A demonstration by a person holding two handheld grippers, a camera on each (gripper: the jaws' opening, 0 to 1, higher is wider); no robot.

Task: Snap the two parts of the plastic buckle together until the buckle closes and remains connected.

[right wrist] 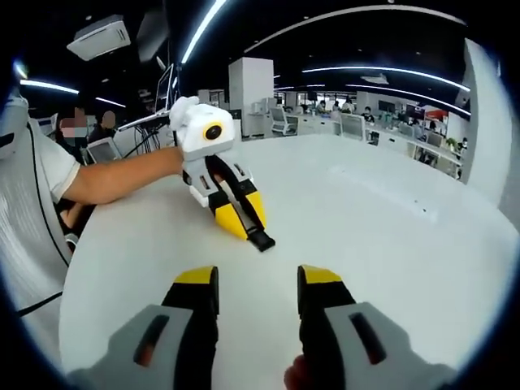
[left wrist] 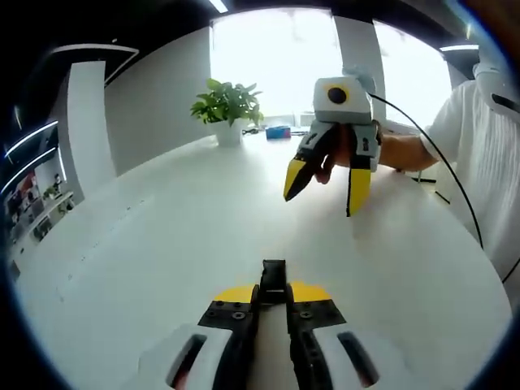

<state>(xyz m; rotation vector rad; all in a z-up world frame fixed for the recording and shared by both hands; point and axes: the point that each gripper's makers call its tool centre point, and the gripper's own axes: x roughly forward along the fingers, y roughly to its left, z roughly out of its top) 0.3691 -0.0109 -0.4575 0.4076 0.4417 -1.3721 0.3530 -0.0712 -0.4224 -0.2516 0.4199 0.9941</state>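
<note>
A small black plastic buckle piece (left wrist: 274, 280) sticks out from between the yellow tips of my left gripper (left wrist: 273, 294), which is shut on it low over the white table (left wrist: 162, 244). In the right gripper view the same piece (right wrist: 260, 240) pokes from the left gripper (right wrist: 244, 218) at the table's surface. My right gripper (right wrist: 257, 284) stands open with nothing between its jaws, a short way in front of the left one. It also hangs open above the table in the left gripper view (left wrist: 325, 183), held by a hand.
A potted green plant (left wrist: 227, 110) and a small blue object (left wrist: 278, 132) stand at the table's far edge by bright windows. The person's arm and white shirt (right wrist: 32, 203) are at the table's side. Office desks and chairs (right wrist: 357, 126) lie beyond the table.
</note>
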